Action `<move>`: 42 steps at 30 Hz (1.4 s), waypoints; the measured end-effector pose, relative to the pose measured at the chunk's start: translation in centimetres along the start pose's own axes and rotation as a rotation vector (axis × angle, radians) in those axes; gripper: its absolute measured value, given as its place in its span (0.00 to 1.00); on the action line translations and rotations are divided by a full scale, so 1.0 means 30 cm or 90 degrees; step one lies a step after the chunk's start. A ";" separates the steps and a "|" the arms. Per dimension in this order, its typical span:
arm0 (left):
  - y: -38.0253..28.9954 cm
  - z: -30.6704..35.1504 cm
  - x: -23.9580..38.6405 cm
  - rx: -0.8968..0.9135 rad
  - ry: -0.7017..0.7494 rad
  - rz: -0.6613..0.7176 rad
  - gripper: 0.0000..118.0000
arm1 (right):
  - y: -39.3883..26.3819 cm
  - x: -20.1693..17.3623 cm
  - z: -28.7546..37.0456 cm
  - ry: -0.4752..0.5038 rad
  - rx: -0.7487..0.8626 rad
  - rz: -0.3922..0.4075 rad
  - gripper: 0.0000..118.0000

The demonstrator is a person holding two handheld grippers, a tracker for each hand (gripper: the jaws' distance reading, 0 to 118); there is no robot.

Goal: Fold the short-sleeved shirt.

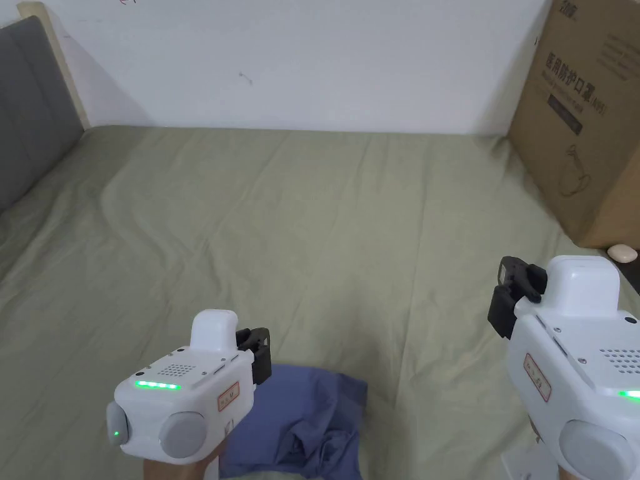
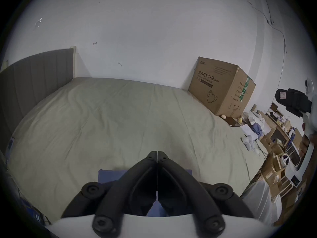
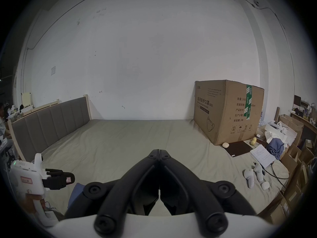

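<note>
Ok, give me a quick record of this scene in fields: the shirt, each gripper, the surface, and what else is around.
shirt: blue shirt, crumpled at the near edge of the bed
left gripper: shut, empty, above the shirt
right gripper: shut, empty, off to the shirt's right
surface: bed with green sheet
nearby: cardboard box at far right
fold: not begun

The cardboard box carries printed Chinese characters ending in "(N95)" above a line drawing of a face mask, with smaller unreadable lines over them. Its side panel has rows of Chinese text with "50cm" and "2", handling pictograms including a circled "2", and green-and-white tape. Red-framed stickers on each hand-held gripper are too small to read
</note>
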State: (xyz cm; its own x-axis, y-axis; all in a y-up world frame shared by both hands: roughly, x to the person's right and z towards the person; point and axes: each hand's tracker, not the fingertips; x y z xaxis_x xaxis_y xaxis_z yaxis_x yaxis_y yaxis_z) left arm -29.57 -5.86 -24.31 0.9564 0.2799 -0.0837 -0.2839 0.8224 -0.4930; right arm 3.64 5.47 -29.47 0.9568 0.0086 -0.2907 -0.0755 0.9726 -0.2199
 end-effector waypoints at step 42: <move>0.128 0.110 0.145 0.097 0.030 -0.144 0.00 | 0.034 -0.021 0.048 0.006 0.023 -0.005 0.00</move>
State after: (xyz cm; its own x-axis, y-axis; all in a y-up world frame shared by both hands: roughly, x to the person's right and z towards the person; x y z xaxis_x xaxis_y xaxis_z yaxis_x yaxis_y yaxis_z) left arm -26.73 0.16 -23.71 0.9978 0.0598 -0.0276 -0.0658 0.9273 -0.3684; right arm 3.36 6.81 -28.19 0.9546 -0.0004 -0.2979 -0.0583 0.9804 -0.1882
